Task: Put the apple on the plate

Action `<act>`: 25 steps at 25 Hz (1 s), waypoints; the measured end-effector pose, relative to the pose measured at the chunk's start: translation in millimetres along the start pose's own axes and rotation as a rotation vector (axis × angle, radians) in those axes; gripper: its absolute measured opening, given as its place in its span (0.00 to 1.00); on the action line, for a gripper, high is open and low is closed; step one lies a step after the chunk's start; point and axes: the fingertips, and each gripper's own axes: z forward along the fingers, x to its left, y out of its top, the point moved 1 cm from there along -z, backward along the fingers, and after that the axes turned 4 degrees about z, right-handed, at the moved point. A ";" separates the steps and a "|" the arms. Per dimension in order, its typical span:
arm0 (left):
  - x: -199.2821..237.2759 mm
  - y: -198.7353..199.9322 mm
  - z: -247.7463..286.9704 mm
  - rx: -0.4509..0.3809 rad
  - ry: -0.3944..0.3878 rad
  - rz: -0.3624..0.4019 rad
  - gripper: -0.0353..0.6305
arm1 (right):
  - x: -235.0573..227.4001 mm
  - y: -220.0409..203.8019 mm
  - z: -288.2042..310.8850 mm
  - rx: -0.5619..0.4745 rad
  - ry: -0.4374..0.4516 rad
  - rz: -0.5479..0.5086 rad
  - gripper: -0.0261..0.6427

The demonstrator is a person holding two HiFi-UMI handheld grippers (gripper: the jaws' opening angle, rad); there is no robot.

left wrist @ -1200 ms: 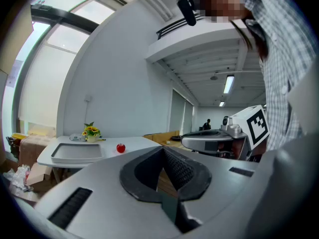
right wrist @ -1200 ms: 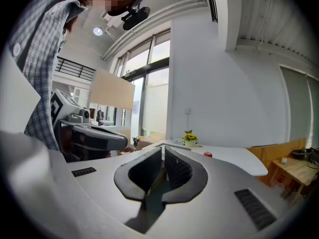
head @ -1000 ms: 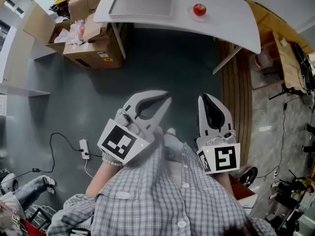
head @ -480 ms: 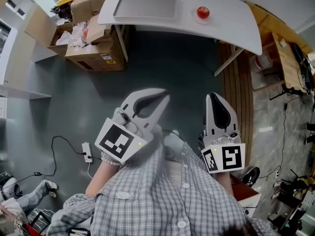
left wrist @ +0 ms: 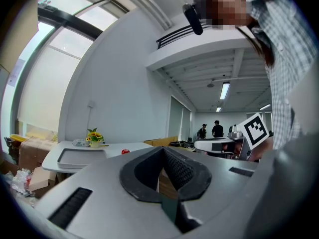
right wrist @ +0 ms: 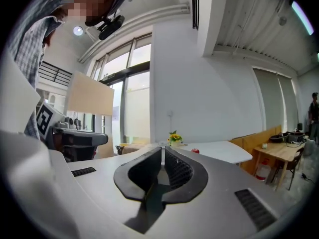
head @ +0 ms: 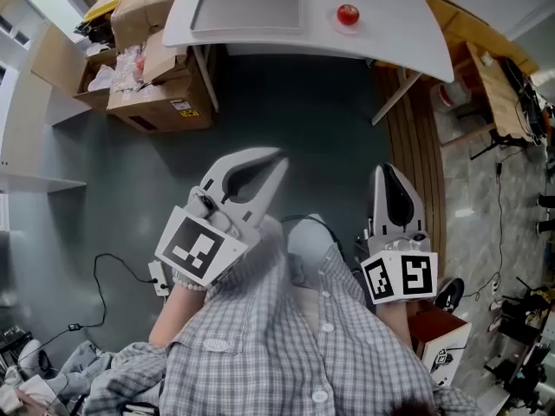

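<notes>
Both grippers are shut and empty. In the left gripper view the left gripper (left wrist: 162,151) has its dark ribbed pads meeting along one seam with nothing between them. The right gripper (right wrist: 162,151) looks the same in its own view.

The apple (head: 348,14) rests on the white table (head: 395,37), well ahead of both sets of jaw tips, with open floor between. It shows as a small red dot just left of the seam in the left gripper view (left wrist: 125,152) and just right of it in the right gripper view (right wrist: 195,151). A pale disc (head: 336,24) seems to lie under it, possibly the plate, though it is too small to be sure. A grey tray (head: 247,9) lies further along the table, well left of the apple.

Since a second ago, the left gripper (head: 279,156) has slid leftward in the head view, and the right gripper (head: 388,170) has rolled so its marker cube faces the camera more squarely. Neither has drawn noticeably nearer the table, and the apple sits where it did. I judge that no reach has started; if the disc is the plate, nothing may be left to do.
</notes>
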 end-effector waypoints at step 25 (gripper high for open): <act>52.7 14.1 86.3 -0.031 0.116 -0.013 0.07 | -32.1 7.8 105.6 0.046 0.222 -0.112 0.09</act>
